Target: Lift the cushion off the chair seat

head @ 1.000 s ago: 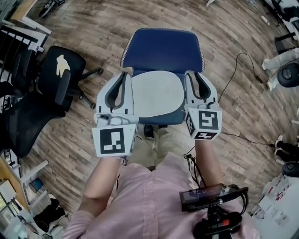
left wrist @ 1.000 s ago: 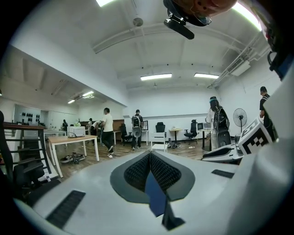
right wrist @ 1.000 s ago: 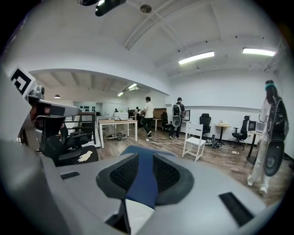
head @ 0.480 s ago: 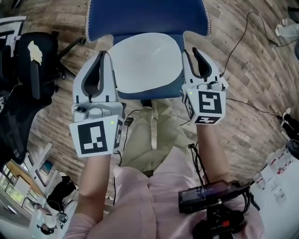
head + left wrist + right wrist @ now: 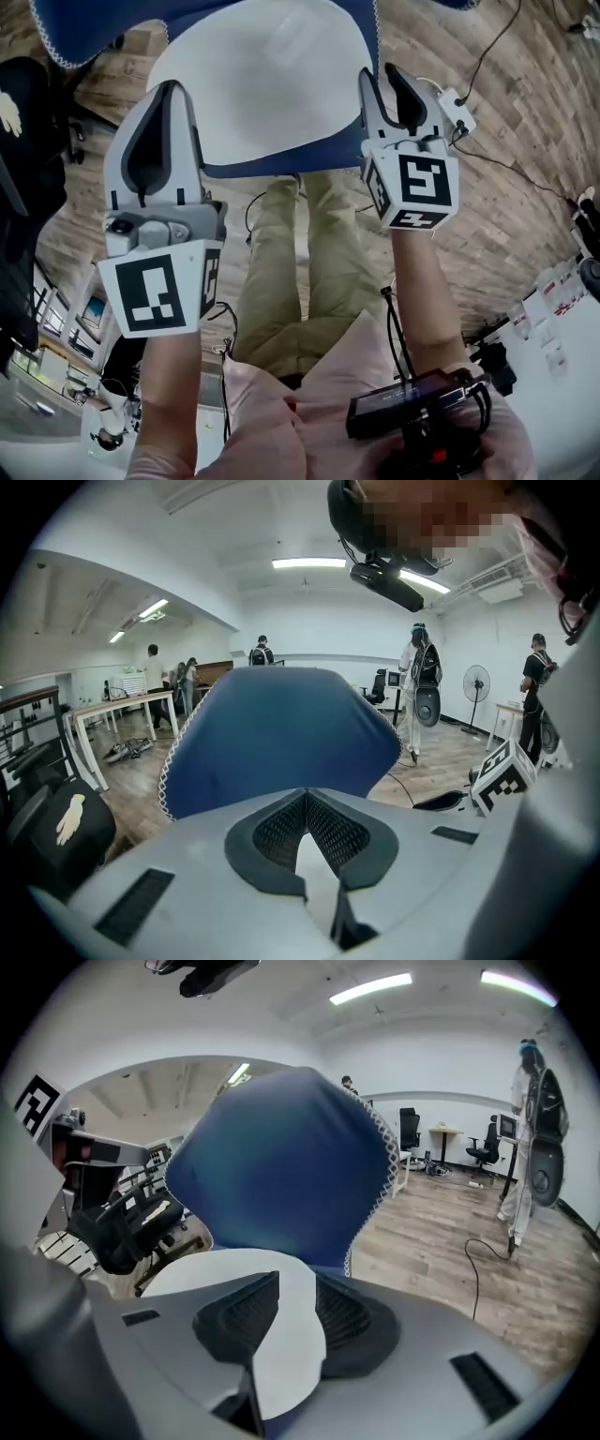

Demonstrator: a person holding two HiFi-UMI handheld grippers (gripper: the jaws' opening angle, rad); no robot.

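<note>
Left hand-held gripper is clenched on the left rim of the white oval cushion, its pads pinched together at the tips over the fabric. The right hand-held gripper grasps the opposite rim, pads held wider with the cushion filling the gap. A second ago I had both flanking the cushion as it lay flat on the blue fabric chair. Now the cushion fills far more of the head view, and only a thin strip of blue seat shows under its front edge. I judge the lift is starting, though I cannot tell whether the cushion has cleared the seat yet.
</note>
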